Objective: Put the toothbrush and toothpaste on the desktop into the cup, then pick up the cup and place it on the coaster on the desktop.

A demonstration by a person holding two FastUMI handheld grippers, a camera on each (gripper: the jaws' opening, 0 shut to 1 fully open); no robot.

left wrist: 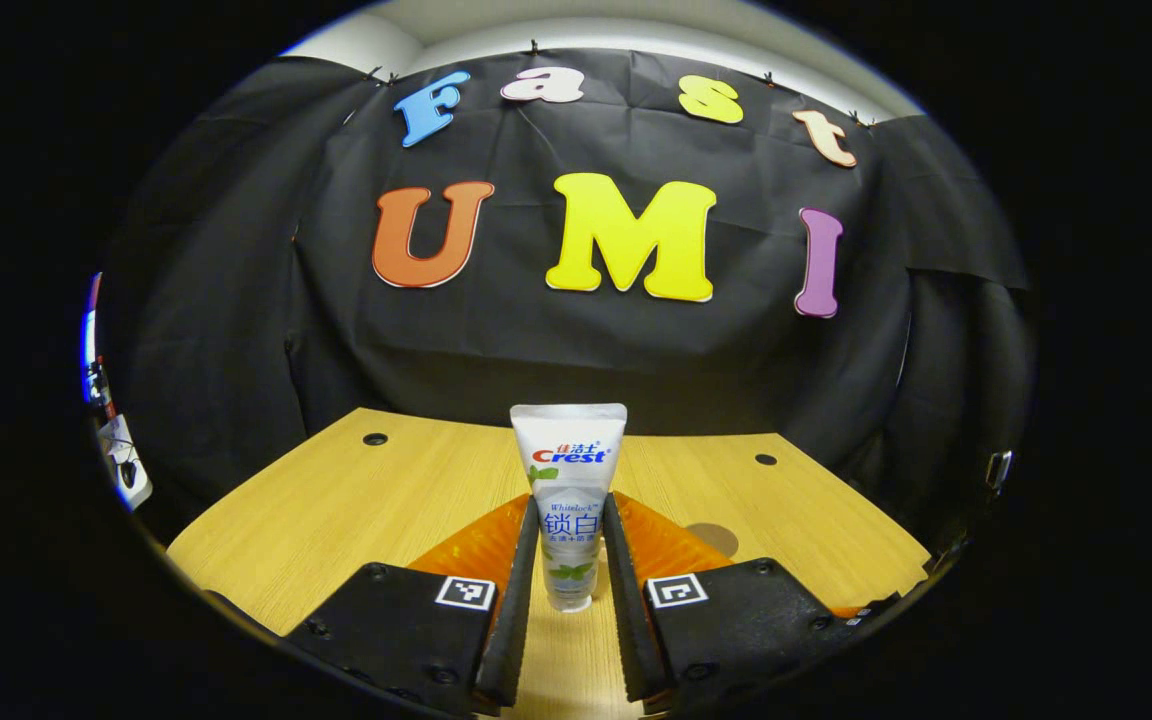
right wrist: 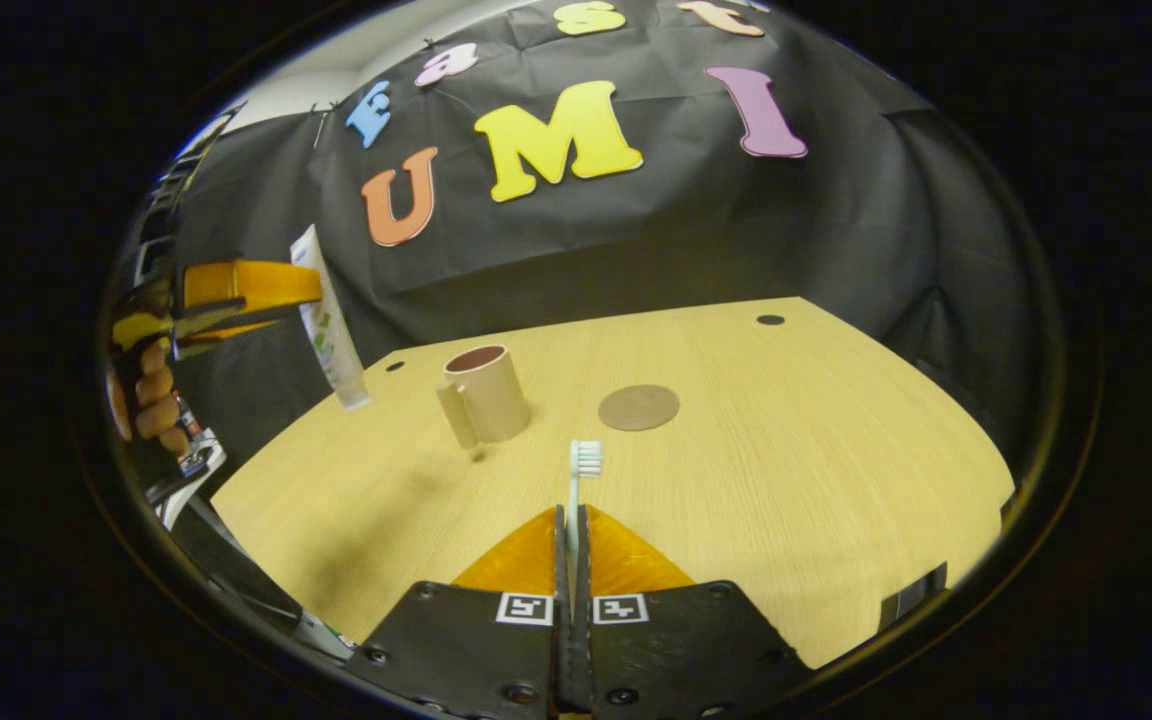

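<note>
Both task items are in the air at once. The left gripper (left wrist: 571,560) clamps the toothpaste (left wrist: 568,500) tube upright between its two fingers, cap end down, clear of the wooden desktop (left wrist: 336,520). The right gripper (right wrist: 573,560) is closed narrow on the handle of the toothbrush (right wrist: 576,500), whose bristle head stands straight up just ahead of the fingertips.

Ahead of the right gripper and a little to its left stands the cup (right wrist: 484,395), upright on the desktop, its mouth open and nothing seen sticking out of it. The coaster (right wrist: 639,407) lies flat just beside it, farther to the gripper's right, bare and apart from the cup. As a judgement: both items are lifted but neither is in the cup, so dropping them in and carrying the cup to the coaster remain.

The right gripper view gives the wider story: the cup, the whole coaster, and, far off to its left, the left gripper in a hand (right wrist: 151,395), holding the tube tilted, cap end down, above the desktop's left edge. The left gripper view offers the close look at the grip on the tube, with a sliver of the coaster past its right finger.
</note>
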